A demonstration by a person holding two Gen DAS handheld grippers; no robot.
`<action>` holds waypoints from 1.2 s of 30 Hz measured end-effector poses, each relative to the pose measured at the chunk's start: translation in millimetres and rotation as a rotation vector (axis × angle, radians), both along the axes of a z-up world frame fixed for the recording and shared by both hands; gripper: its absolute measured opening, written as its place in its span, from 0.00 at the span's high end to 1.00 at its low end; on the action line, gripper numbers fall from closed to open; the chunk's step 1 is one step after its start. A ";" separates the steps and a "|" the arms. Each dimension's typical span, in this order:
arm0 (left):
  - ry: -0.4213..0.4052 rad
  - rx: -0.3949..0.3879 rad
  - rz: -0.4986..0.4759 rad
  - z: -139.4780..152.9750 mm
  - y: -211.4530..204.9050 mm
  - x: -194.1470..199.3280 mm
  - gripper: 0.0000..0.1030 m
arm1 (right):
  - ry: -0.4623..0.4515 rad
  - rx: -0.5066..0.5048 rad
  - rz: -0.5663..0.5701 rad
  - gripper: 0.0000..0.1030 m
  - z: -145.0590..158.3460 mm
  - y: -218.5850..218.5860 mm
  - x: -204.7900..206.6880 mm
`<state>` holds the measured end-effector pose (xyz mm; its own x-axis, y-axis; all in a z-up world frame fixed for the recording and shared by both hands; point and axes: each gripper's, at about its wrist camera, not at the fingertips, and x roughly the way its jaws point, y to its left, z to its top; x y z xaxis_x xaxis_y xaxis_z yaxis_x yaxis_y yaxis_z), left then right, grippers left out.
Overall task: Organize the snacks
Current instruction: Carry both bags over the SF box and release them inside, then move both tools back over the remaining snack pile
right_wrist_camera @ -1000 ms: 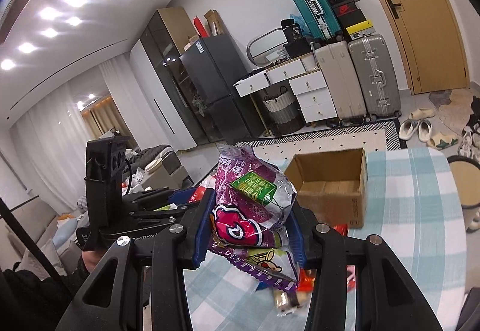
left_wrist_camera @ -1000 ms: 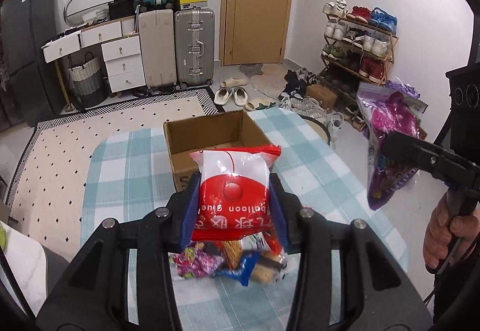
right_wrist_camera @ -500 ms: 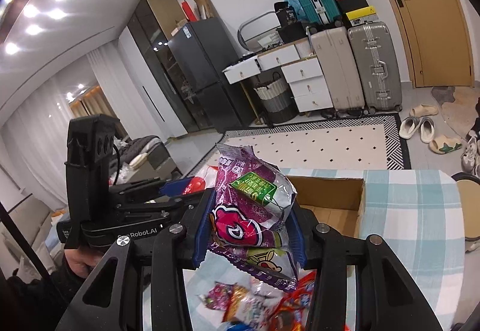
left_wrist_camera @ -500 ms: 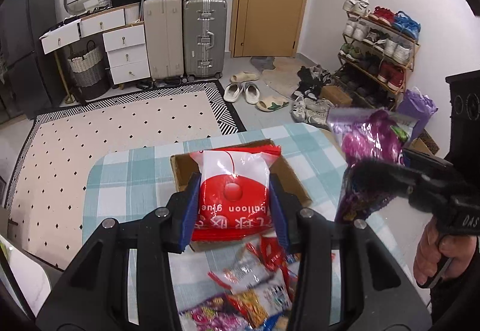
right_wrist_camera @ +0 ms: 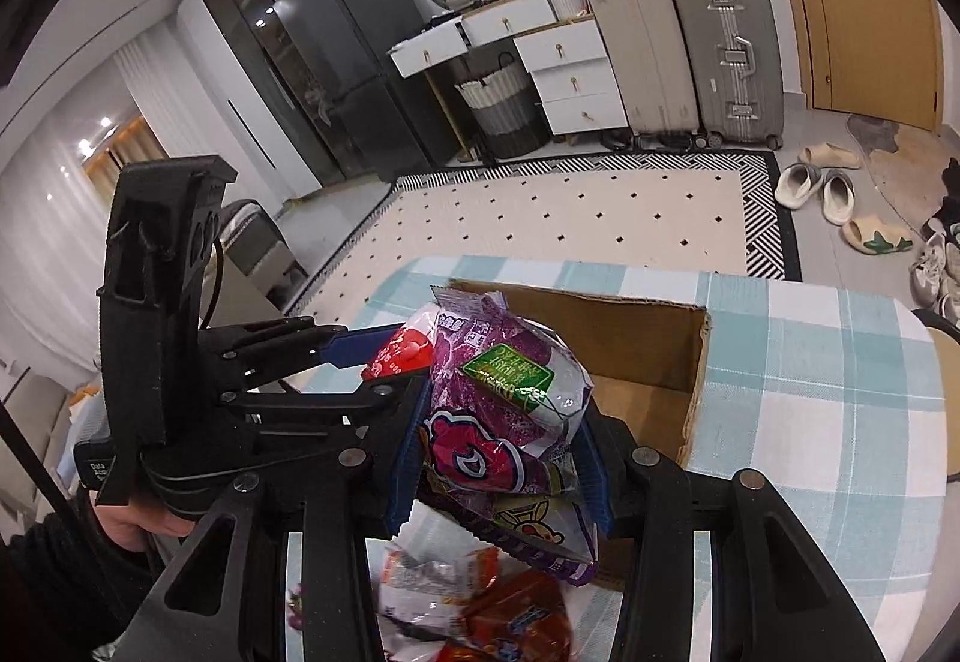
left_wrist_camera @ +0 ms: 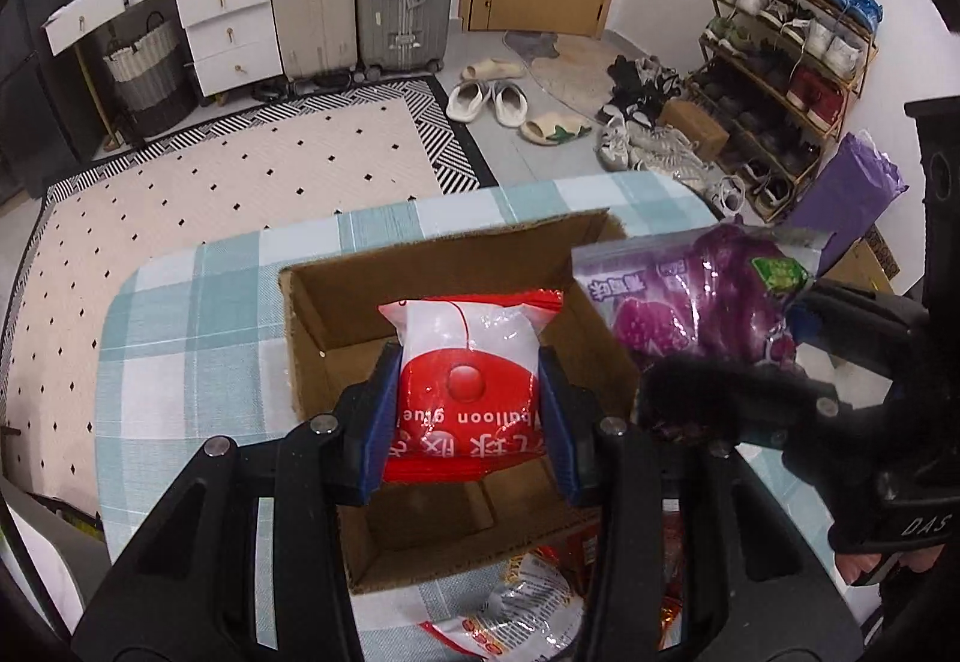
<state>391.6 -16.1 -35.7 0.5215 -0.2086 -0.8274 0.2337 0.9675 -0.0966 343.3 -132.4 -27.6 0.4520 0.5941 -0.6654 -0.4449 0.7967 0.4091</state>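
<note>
Left gripper (left_wrist_camera: 468, 392) fingers pinch a puffy red-and-white plastic snack bag (left_wrist_camera: 467, 362); right gripper (right_wrist_camera: 498, 458) fingers pinch a crinkly purple foil snack bag (right_wrist_camera: 510, 398). Both look light, soft, slippery; grip mid-body, at frame centre.

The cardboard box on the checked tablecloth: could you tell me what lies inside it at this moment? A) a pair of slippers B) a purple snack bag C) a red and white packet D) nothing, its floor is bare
D: the cardboard box shows only bare floor; the red and white packet hangs above it in the left gripper.
</note>
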 end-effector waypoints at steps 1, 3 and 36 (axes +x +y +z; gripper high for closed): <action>0.009 0.003 -0.001 -5.7 -1.2 2.9 0.61 | 0.007 -0.005 0.001 0.57 -6.1 0.3 1.9; 0.029 0.011 -0.004 -18.1 -3.4 9.0 0.61 | 0.016 -0.010 0.002 0.57 -15.3 1.4 5.1; -0.204 0.047 0.109 27.0 20.2 -123.8 0.20 | -0.312 -0.042 -0.051 0.16 58.7 -26.4 -134.0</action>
<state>267.8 4.0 -8.7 0.6961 -0.1052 -0.7102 0.1376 0.9904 -0.0119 209.3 -158.8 31.1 0.6669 0.5405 -0.5129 -0.5027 0.8345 0.2258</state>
